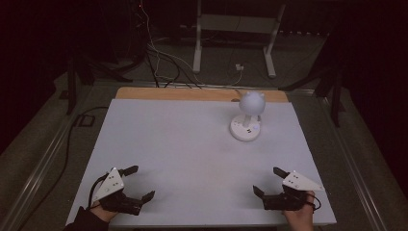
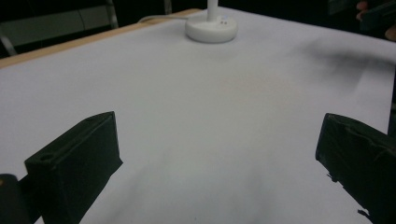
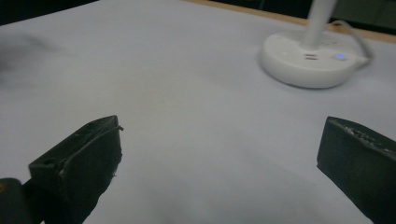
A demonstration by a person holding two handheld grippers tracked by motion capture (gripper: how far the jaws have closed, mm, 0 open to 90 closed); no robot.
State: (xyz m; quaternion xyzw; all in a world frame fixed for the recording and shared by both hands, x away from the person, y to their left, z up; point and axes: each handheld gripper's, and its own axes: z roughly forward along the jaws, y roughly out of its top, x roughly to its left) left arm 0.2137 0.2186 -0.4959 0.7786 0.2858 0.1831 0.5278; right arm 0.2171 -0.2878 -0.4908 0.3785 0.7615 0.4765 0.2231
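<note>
At the near edge of the table (image 1: 159, 144), both grippers rest low, one at each side. The left gripper (image 1: 140, 183) has its jaws spread wide and nothing is between them; in the left gripper view only bare white surface lies in the gap. The right gripper (image 1: 270, 181) is the same: jaws wide apart, empty, pointing forward over the table.

The only thing to reach for is the small white lamp (image 1: 247, 118), which stands at the far right part of the table, close to the wooden back edge. From the right gripper it lies almost straight ahead, a little to the left; from the left gripper it lies far across, diagonally to the right. So I judge the right hand is clearly nearer. The long axis of the lamp is upright: a round base (image 3: 306, 59), a thin stem (image 3: 318, 22) and a ball-shaped head (image 1: 252, 102) with two small ears on top.

In both gripper views the lamp is cut off at the top edge, so its head is out of the frame. The room is dark, and the marks on the base are too small to read; only a small blue light (image 3: 340, 56) is clear. A white cable (image 3: 357, 37) leaves the base behind, and its end is hard to follow.
</note>
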